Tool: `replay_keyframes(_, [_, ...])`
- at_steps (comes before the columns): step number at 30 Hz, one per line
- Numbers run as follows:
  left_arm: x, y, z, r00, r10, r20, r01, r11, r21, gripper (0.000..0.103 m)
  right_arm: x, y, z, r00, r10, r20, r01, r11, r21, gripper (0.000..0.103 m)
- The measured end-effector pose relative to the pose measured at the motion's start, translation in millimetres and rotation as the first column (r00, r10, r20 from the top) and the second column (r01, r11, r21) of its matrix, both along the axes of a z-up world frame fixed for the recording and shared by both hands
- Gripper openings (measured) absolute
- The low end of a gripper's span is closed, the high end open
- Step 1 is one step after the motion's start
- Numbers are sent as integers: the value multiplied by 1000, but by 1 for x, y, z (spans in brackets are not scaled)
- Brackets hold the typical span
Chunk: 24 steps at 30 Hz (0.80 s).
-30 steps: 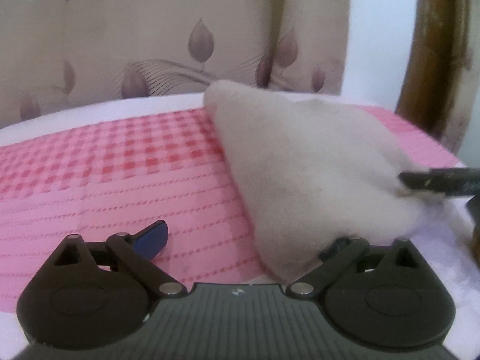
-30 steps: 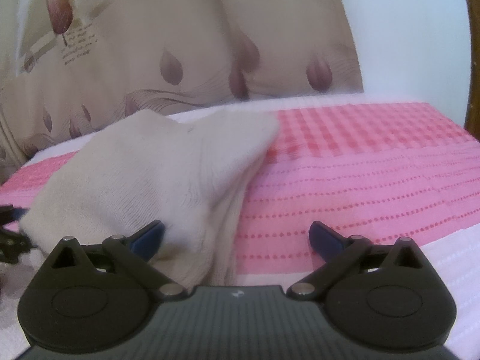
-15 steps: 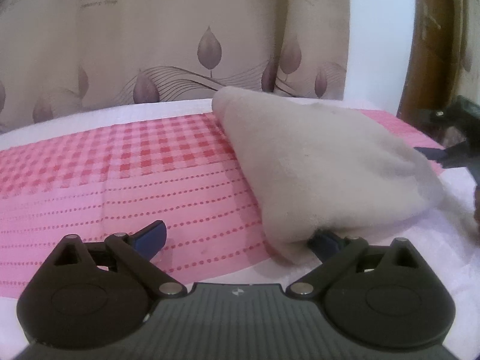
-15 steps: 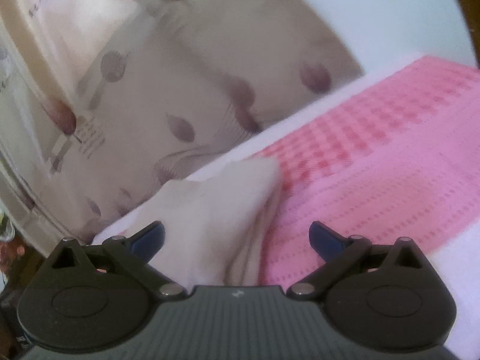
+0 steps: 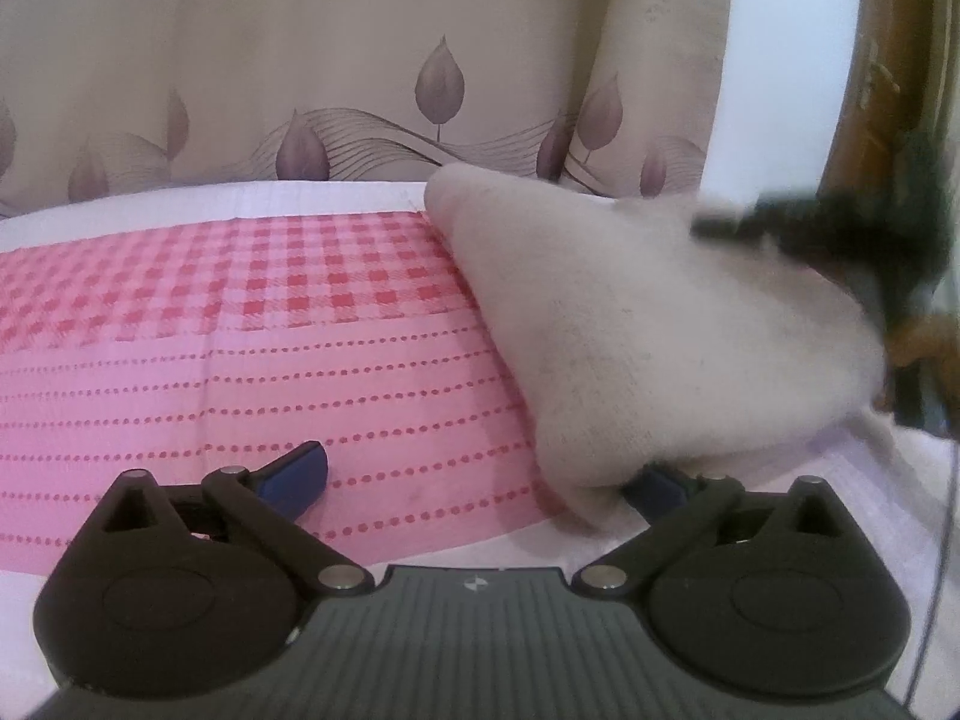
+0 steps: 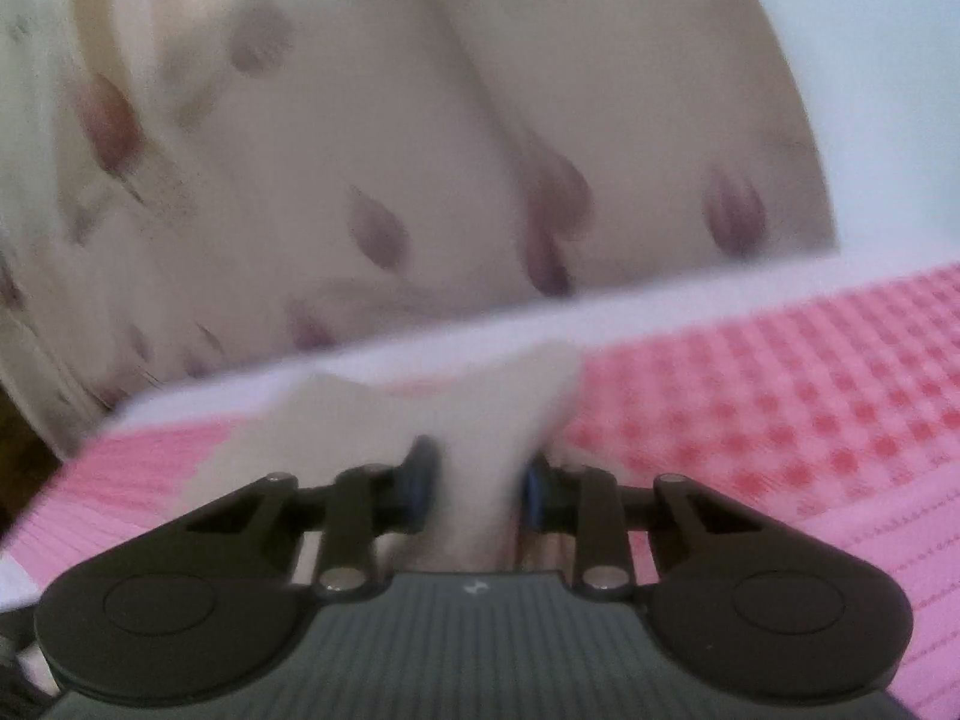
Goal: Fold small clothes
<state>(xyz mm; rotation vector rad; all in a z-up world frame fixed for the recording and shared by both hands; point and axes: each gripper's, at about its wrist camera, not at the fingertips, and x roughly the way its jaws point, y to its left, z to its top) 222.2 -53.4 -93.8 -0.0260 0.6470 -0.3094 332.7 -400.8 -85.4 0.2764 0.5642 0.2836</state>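
Note:
A cream knitted garment (image 5: 648, 336) lies bunched on the pink checked cloth (image 5: 240, 324), right of centre in the left wrist view. My left gripper (image 5: 480, 474) is open; its right fingertip (image 5: 657, 489) is tucked under the garment's near edge and its left fingertip (image 5: 297, 471) rests on bare cloth. My right gripper (image 6: 474, 486) is shut on a fold of the garment (image 6: 480, 420), which rises between its pads. The right gripper also shows blurred at the garment's far right edge in the left wrist view (image 5: 840, 234).
The pink checked cloth (image 6: 780, 396) covers a white surface (image 5: 180, 204). A beige curtain with leaf prints (image 5: 360, 90) hangs behind. A brown wooden frame (image 5: 882, 90) stands at the far right.
My right gripper has closed from open onto the garment's edge and swung down towards the cloth. My left gripper has stayed open at the garment's near corner.

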Motion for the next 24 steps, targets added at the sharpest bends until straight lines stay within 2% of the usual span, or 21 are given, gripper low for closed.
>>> replay_keyframes(1, [0, 0, 0, 1000, 0, -1, 0, 1000, -2, 103, 4, -5, -10, 1000, -7, -21, 7, 1000, -3, 30])
replay_keyframes(3, [-1, -1, 0, 1000, 0, 1, 0, 1000, 3, 103, 3, -24, -19, 1000, -10, -20, 12, 993, 121, 30])
replay_keyframes(6, [0, -1, -1, 1000, -1, -5, 1, 1000, 10, 103, -1, -28, -15, 1000, -11, -6, 11, 989, 151, 30])
replay_keyframes(9, [0, 0, -1, 1000, 1, -4, -1, 1000, 5, 103, -20, -37, -9, 999, -8, 38, -2, 965, 262, 31])
replay_keyframes(11, [1, 0, -1, 1000, 0, -4, 0, 1000, 5, 103, -37, -37, -2, 998, 9, 60, -24, 964, 263, 31])
replay_keyframes(13, [1, 1, -1, 1000, -2, -3, 2, 1000, 4, 103, -59, -33, 4, 998, 25, 49, -35, 975, 219, 43])
replay_keyframes(14, [1, 1, -2, 1000, -3, -3, 3, 1000, 3, 103, -75, -30, 5, 998, 44, 54, -54, 977, 208, 55])
replay_keyframes(15, [1, 1, -2, 1000, -2, -4, 2, 1000, 3, 103, -86, -30, 5, 997, 55, 59, -66, 976, 206, 60])
replay_keyframes(16, [1, 1, -2, 1000, -2, -4, 2, 1000, 3, 103, -96, -27, 4, 996, 66, 52, -74, 978, 193, 60])
replay_keyframes(17, [1, 1, -1, 1000, -2, -5, 2, 1000, 4, 103, -101, -23, 2, 997, 70, 36, -75, 984, 163, 58])
replay_keyframes(20, [1, 0, -1, 1000, -2, -1, 2, 1000, 8, 103, -94, -6, -8, 996, 88, -16, -87, 995, 58, 26])
replay_keyframes(24, [0, -1, -1, 1000, -6, 5, 6, 1000, 21, 103, -64, 5, 1, 999, 30, 21, -30, 1000, -9, 20])
